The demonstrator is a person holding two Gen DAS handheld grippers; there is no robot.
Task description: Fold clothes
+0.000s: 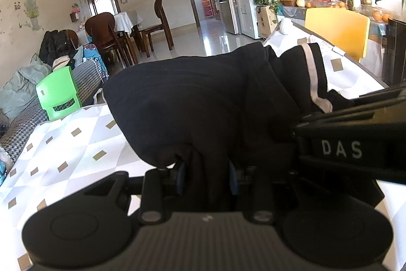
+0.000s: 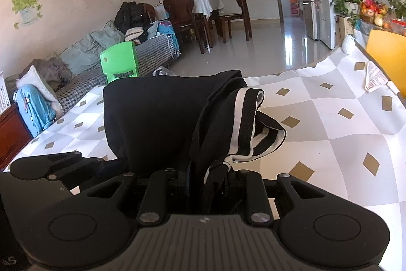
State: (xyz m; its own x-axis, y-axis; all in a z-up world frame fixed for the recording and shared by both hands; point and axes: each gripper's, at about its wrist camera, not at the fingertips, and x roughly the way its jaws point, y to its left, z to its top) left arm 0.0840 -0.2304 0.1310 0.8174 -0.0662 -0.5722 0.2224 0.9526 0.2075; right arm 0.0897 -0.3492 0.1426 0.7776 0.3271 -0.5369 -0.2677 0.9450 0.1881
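Note:
A black garment (image 1: 192, 103) with a white stripe (image 1: 313, 73) along one edge lies folded over on the checked tablecloth (image 1: 63, 139). My left gripper (image 1: 206, 177) is shut on a bunched fold of it at the near edge. In the right wrist view the same black garment (image 2: 157, 118) drapes toward the camera, its striped band (image 2: 243, 123) hanging on the right. My right gripper (image 2: 208, 182) is shut on that striped edge. The right gripper's body (image 1: 355, 141) shows beside the left one, and the left gripper's body (image 2: 45, 166) shows at the left of the right wrist view.
A yellow chair (image 1: 337, 29) stands beyond the table's far right edge. A green plastic chair (image 1: 58, 93) and a sofa piled with clothes (image 2: 83, 62) are to the left. A paper slip (image 2: 375, 78) lies on the cloth at the far right.

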